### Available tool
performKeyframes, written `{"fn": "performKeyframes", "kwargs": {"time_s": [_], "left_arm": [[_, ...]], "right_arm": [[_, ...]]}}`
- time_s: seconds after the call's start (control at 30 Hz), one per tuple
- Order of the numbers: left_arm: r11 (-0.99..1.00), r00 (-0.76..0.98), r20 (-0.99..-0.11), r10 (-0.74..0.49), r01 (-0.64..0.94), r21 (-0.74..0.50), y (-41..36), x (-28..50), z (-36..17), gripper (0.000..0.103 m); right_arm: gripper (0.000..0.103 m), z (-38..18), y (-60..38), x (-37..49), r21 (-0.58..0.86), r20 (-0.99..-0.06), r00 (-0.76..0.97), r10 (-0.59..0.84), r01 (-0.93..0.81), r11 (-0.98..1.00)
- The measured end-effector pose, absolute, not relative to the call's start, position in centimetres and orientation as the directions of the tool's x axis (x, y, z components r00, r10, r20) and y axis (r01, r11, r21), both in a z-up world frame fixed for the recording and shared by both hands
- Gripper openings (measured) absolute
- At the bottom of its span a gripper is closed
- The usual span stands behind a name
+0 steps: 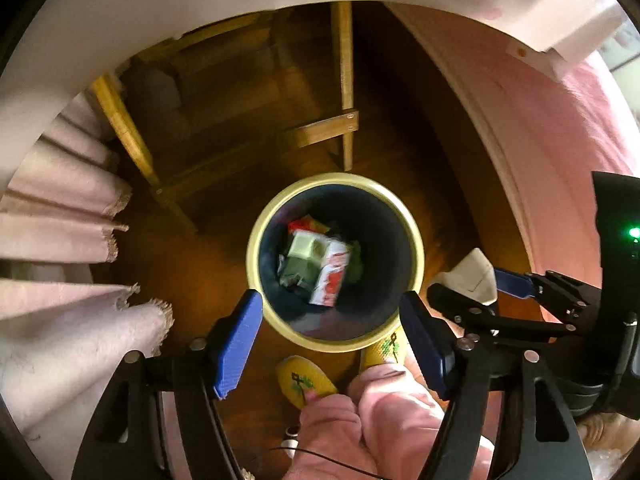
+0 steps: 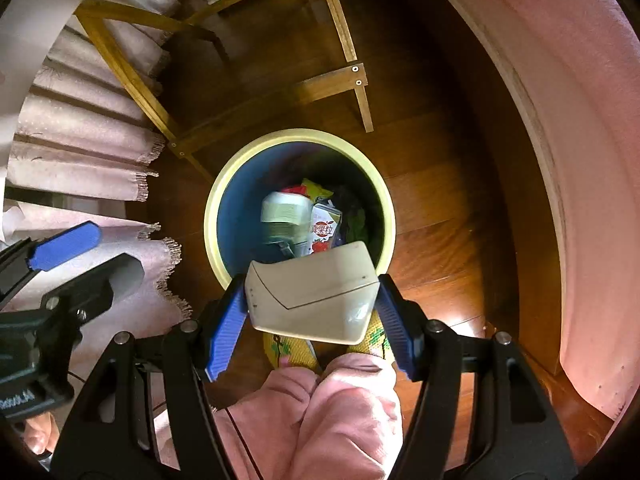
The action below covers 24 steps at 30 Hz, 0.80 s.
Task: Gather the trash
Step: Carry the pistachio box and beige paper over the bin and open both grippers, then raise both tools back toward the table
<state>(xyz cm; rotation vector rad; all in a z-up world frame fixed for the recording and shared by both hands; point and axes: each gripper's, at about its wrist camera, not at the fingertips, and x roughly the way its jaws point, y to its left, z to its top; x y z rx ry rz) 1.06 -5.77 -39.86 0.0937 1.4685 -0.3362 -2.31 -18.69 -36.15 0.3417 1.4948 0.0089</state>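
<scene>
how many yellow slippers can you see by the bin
2. Left slipper lies on the floor just below the bin, above a pink trouser leg; right slipper touches the bin's lower edge, partly hidden behind the gripper finger.

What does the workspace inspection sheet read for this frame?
Surface: dark wood floor.
Job's things: bin on floor, holding a carton and wrappers; white box.
Clutter: nothing seen.
Grippers: left hand-held gripper open, empty, over bin; right hand-held gripper shut on white box beside the rim.
Cables: thin wire near trousers.
Surroundings: wooden frame, curtain, pink bedding, yellow slippers.
</scene>
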Motion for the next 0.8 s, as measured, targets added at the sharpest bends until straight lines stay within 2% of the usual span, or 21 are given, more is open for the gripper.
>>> {"fn": "performKeyframes", "kwargs": {"time_s": [0.37,0.5,0.8], "left_arm": [[0.981,0.153,-0.984,-0.092,0.181,-0.063,-2.1,0.5,-34.8,0.078],[0.988,0.181,-0.981,-0.066,0.147,-0.039,-0.7,0.5,-32.0,0.081],[0.996,0.271,-0.962,-0.028,0.092,-0.002,1.8,0.9,-24.3,0.082]], "right_arm": [[0.061,-33.4,-17.3,-0.9,0.255,-0.966,0.092,0.243,0.159,0.954],[0.072,-30.9,-16.7,-0.1,0.24,-0.967,0.118,0.225,0.131,0.962],[0.074,-23.4,-14.9,1.0,0.195,-0.966,0.18,0.185,0.037,0.98]]}}
